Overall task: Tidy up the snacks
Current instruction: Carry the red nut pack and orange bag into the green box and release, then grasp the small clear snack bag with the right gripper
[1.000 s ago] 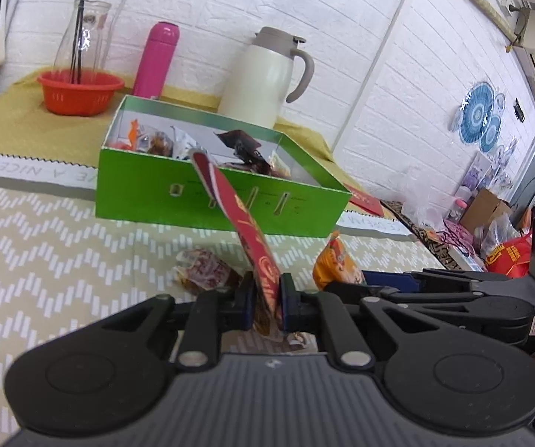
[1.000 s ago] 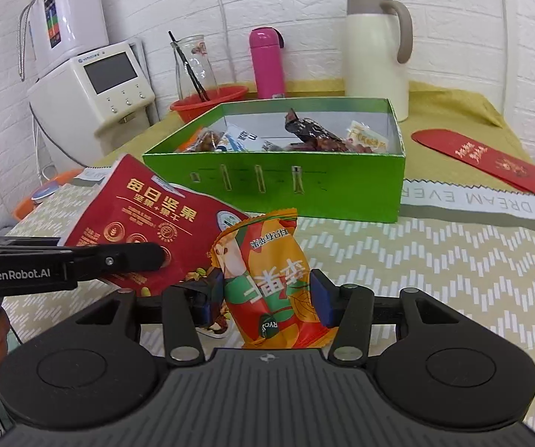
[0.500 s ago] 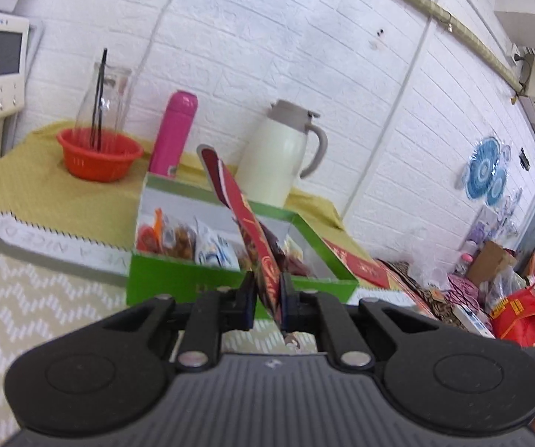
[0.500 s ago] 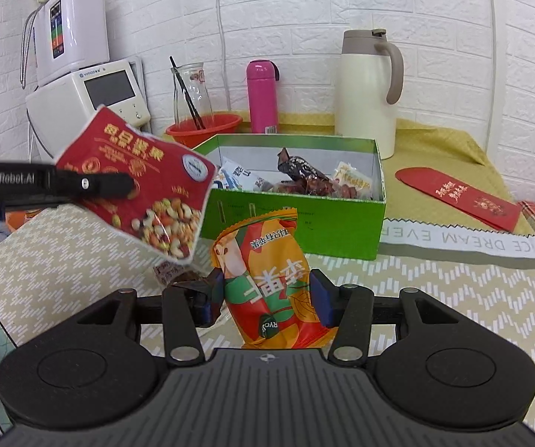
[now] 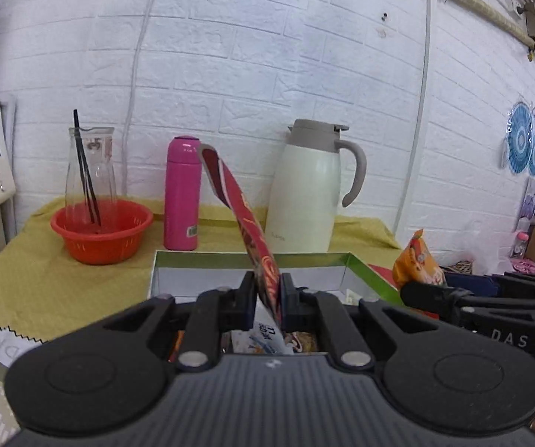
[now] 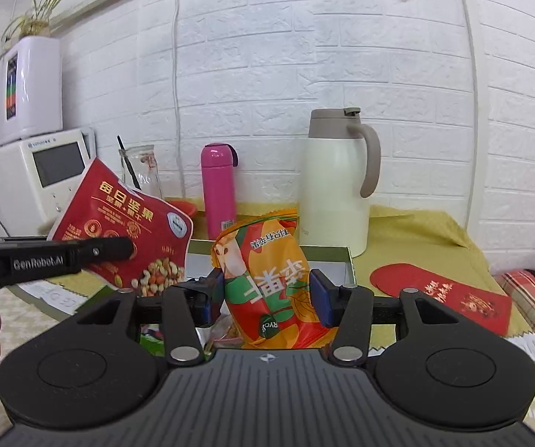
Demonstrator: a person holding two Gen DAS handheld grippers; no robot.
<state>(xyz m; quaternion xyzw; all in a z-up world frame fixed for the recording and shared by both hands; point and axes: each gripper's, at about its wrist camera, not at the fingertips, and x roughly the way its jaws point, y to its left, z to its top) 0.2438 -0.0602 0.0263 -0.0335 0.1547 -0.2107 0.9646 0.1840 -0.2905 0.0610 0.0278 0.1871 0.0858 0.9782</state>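
Both packets have risen from the desk and now hang over the green box (image 5: pixel 364 272). Left tongs (image 5: pixel 269 294) clench the red nut bag (image 6: pixel 126 231); right tongs (image 6: pixel 267 294) grasp the orange "RYO" packet (image 6: pixel 267 283). "GenRobot.AI" marks the left tool.

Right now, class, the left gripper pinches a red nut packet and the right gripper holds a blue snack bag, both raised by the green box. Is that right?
One detail is wrong: the snack bag in the right gripper is orange, not blue, as the right wrist view shows. The left gripper does pinch the red nut packet, both by the green box.
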